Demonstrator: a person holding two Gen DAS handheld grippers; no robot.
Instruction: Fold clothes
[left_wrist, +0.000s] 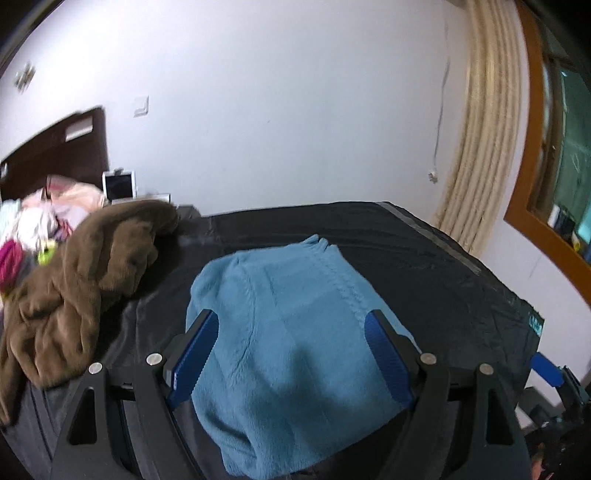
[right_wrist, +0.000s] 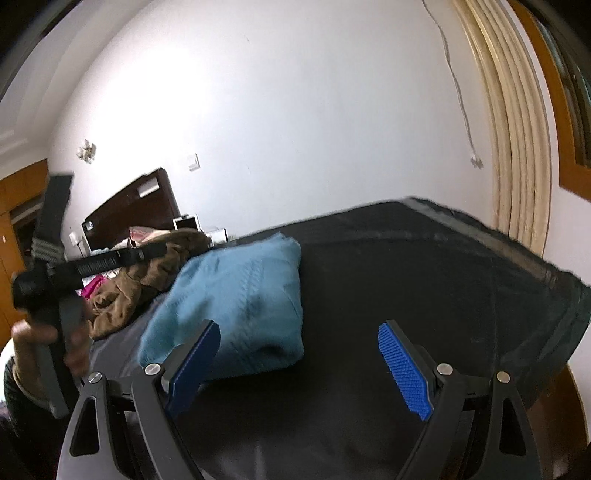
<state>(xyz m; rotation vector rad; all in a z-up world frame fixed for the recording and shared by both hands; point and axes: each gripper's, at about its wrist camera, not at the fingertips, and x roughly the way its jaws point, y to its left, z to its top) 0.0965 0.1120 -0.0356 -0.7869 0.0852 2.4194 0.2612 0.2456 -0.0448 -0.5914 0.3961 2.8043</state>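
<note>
Both tools (left_wrist: 291, 321) (right_wrist: 299, 334) wide apart, empty.

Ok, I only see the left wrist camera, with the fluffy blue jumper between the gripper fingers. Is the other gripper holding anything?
Observer: No. The right gripper is open above the dark bed cover, with nothing between its fingers.
Operator: Where's the jumper from there?
Observer: The folded blue fleece jumper lies off to the left of that gripper.
Operator: Who's holding my gripper?
Observer: A hand grips the left gripper from behind.
</note>
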